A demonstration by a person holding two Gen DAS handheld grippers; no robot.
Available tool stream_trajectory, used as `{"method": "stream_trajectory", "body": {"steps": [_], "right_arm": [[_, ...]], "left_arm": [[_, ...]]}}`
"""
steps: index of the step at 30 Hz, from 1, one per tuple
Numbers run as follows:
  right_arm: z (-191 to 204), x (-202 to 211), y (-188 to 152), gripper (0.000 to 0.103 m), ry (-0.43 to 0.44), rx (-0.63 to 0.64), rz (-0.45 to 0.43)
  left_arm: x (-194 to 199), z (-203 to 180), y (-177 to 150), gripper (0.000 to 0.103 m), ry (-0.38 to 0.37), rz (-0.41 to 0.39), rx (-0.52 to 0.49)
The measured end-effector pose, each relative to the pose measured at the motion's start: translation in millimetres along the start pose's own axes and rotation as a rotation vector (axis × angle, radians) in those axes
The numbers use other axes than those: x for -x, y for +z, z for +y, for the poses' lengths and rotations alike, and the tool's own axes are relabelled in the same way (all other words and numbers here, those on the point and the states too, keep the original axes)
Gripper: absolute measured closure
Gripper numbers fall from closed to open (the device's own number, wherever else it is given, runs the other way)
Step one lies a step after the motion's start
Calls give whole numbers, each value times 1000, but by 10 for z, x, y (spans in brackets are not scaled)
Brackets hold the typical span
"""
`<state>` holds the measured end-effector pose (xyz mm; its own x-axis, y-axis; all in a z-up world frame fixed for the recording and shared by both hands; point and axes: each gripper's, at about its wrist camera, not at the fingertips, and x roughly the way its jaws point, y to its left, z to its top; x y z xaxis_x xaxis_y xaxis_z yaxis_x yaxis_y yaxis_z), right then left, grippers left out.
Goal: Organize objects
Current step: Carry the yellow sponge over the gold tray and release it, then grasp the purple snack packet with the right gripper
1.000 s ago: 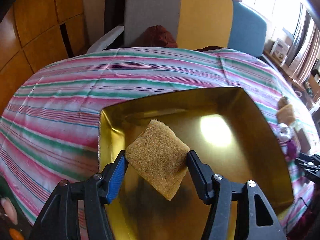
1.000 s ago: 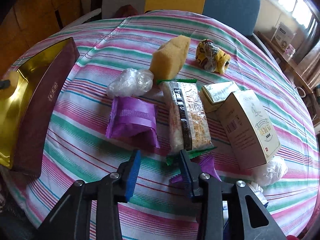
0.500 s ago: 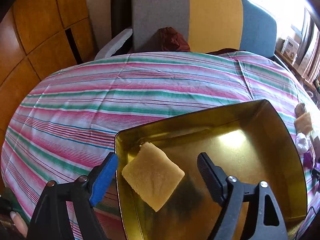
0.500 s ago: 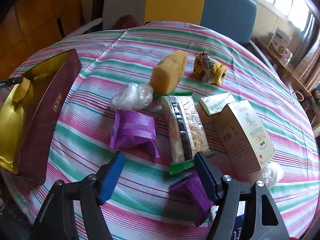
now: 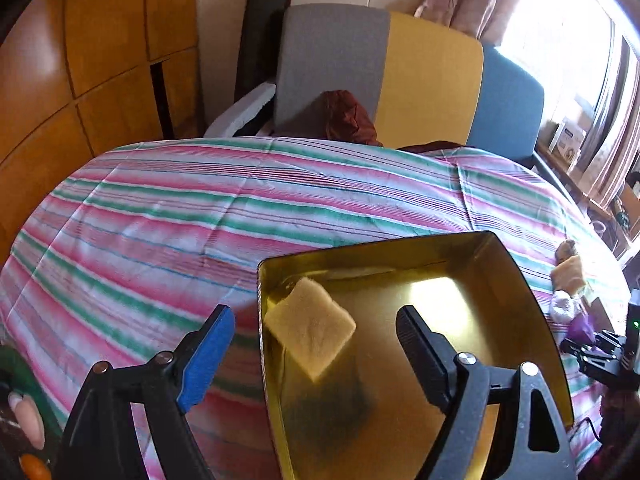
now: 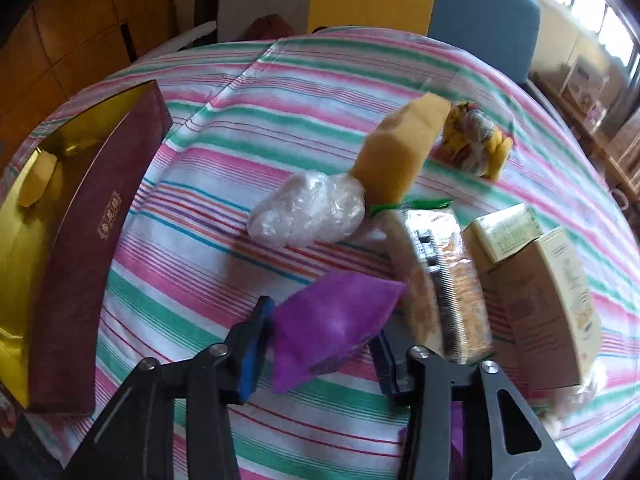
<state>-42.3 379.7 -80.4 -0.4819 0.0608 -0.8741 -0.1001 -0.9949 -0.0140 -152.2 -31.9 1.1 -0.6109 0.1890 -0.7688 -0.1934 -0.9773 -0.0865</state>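
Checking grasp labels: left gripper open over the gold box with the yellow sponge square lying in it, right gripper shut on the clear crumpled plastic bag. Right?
Not quite. The right gripper is shut on the purple foil packet, not the clear crumpled plastic bag, which lies on the striped cloth; the right wrist view shows it. The rest holds.

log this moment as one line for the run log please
left gripper: open, above sponge in gold box | right gripper: shut on purple packet | stage: packet picked, not yet boxed
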Motion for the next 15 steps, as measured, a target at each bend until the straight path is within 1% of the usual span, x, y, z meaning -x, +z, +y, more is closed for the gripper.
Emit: {"method": "stream_trajectory", "body": {"steps": [5, 7, 8, 9, 15], "right_arm": [[-8, 1, -9, 66, 15, 2, 1], [-24, -7, 2, 62, 31, -9, 9], [-35, -8, 0, 49, 30, -20, 16], [-46, -10, -4, 34, 24, -28, 21], [-44, 68, -41, 31, 3, -21, 4]], "left_arm": [[205, 95, -302, 19, -9, 6, 69], [275, 122, -443, 19, -8, 10, 95], [300, 127, -512, 19, -9, 17, 103], [329, 133, -596, 19, -14, 27, 110], [460, 131, -934, 19, -29, 57, 140]]}}
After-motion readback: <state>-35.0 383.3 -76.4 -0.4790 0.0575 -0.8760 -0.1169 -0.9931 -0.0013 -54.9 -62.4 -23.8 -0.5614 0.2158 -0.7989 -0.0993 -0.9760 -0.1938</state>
